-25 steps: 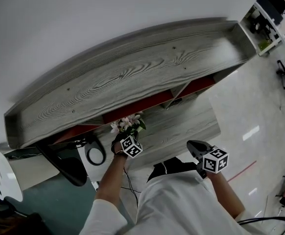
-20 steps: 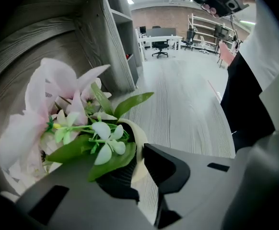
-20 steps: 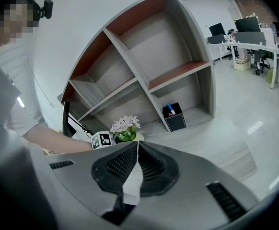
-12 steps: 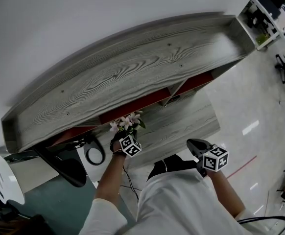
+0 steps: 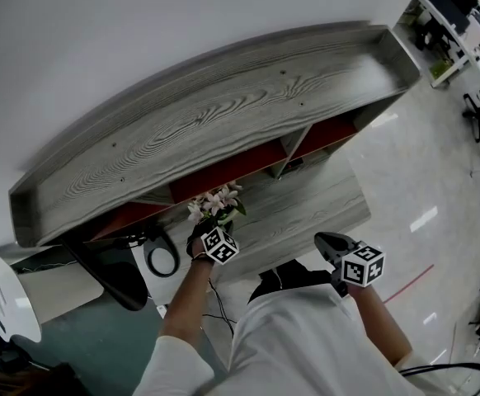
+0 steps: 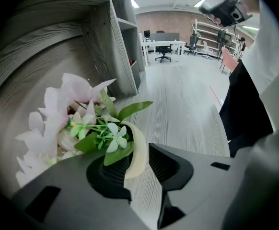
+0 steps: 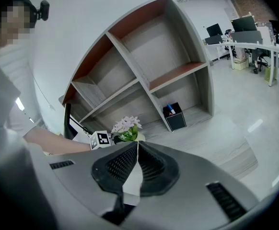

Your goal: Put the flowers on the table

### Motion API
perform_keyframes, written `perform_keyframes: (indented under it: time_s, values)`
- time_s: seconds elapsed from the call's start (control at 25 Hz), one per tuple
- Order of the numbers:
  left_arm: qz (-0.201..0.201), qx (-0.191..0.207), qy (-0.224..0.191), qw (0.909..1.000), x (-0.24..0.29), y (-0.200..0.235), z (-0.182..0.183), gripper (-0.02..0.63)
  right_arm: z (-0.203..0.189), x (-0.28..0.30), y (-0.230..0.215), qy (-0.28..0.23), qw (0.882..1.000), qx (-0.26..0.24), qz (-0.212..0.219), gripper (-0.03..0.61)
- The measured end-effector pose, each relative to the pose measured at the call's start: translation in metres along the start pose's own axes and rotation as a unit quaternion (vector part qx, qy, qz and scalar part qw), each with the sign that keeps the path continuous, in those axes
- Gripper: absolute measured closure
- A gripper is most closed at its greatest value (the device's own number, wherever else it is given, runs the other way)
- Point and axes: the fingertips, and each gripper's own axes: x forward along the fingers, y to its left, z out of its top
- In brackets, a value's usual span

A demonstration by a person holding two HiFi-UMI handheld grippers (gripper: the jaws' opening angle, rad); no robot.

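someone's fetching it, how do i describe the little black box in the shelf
Start at the big grey wooden shelf unit. In its bottom row, just right of the upright divider, sits a small black box with a blue piece on top.

table (image 6: 178, 109): grey woodgrain, matt | floor (image 5: 421, 167): pale, glossy | flowers (image 6: 89, 128): cloth-like petals

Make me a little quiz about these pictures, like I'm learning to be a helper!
1. True or false: the right tongs are shut and empty.
2. What stands between the pads of the left tongs? A) flower pot B) cup C) nothing
3. Fill in: the black box sits in the shelf unit's ___ row.
Key: 1 true. 2 A; these tongs have just been opening, one pad clear of the pot. 3 bottom.
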Motion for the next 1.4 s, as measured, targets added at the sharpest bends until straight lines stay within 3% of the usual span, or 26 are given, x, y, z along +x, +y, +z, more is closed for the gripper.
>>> perform_keyframes:
  time_s: [0.56, 0.92, 1.2, 1.4]
  values:
    - [0.067, -0.036, -0.050, 0.9958, -0.059, -0.009, 0.007, 0.497, -0.030, -0.031, 0.026, -0.044, 0.999, 0.014, 0.009, 0.558]
    - [0.106, -0.076, -0.089, 0.9875, -0.105, -0.029, 0.016, 0.578, -0.042, -0.054, 0.034, -0.067, 0.997, 0.006, 0.023, 0.558]
    - [0.142, -0.132, -0.124, 0.9732, -0.141, -0.046, 0.034, 0.603, -0.036, -0.068, 0.036, -0.066, 0.996, -0.038, 0.045, 0.558]
    - [0.162, -0.197, -0.143, 0.9564, -0.167, -0.069, 0.046, 0.604, -0.047, -0.085, 0.034, -0.042, 0.995, -0.073, 0.060, 0.558]
